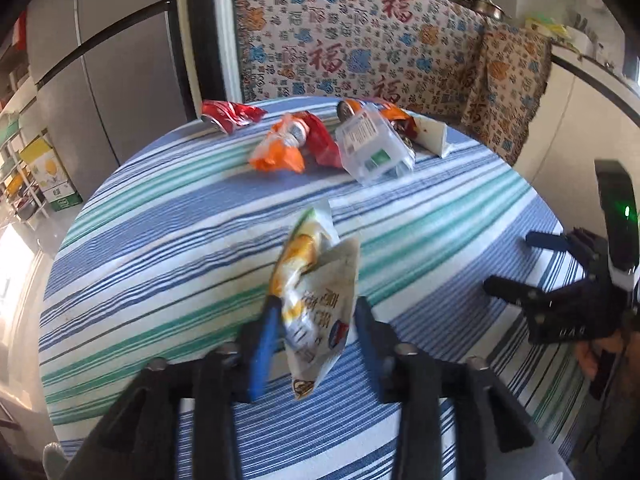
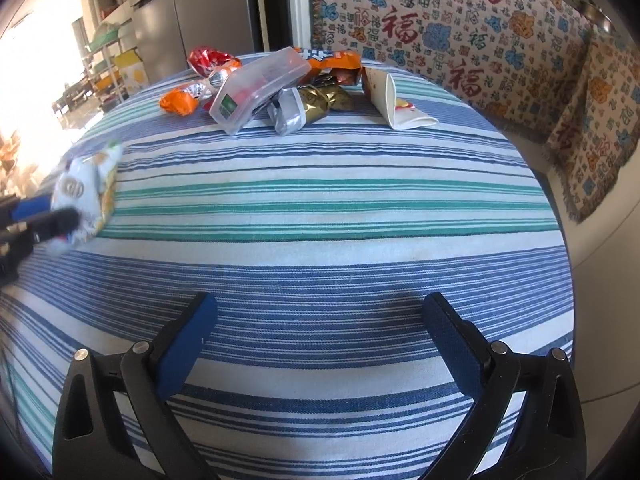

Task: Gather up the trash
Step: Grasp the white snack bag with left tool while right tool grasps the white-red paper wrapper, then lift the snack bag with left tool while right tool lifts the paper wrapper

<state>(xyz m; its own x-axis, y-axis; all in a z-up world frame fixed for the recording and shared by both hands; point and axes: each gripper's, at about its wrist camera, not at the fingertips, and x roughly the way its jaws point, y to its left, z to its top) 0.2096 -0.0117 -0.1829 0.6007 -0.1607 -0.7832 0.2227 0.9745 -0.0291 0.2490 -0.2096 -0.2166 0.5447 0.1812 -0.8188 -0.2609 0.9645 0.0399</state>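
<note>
Left gripper (image 1: 316,320) pitched steeply down over the striped tablecloth (image 1: 420,216), lower centre of the left wrist view. A crumpled white-and-yellow snack wrapper (image 1: 316,300) sits between its blue pads, off the cloth. The left pad touches the wrapper; the right pad looks clear of it. Jaws about half spread; can't tell whether the grip is firm, the frame is blurred.

Right gripper (image 2: 320,340) also angled down, bottom centre of the right wrist view, jaws wide with only cloth between them. In the left view it appears at the right edge, a hand (image 1: 600,352) wrapped around its grip.

The rest of the trash is clustered at the far table edge, upper centre in both views: red crushed can (image 1: 228,116), orange wrapper (image 1: 276,156), clear plastic box (image 1: 372,144) tilted on the heap, gold foil packet (image 2: 324,100), white folded paper (image 2: 392,100). All of it is well apart from both grippers.
</note>
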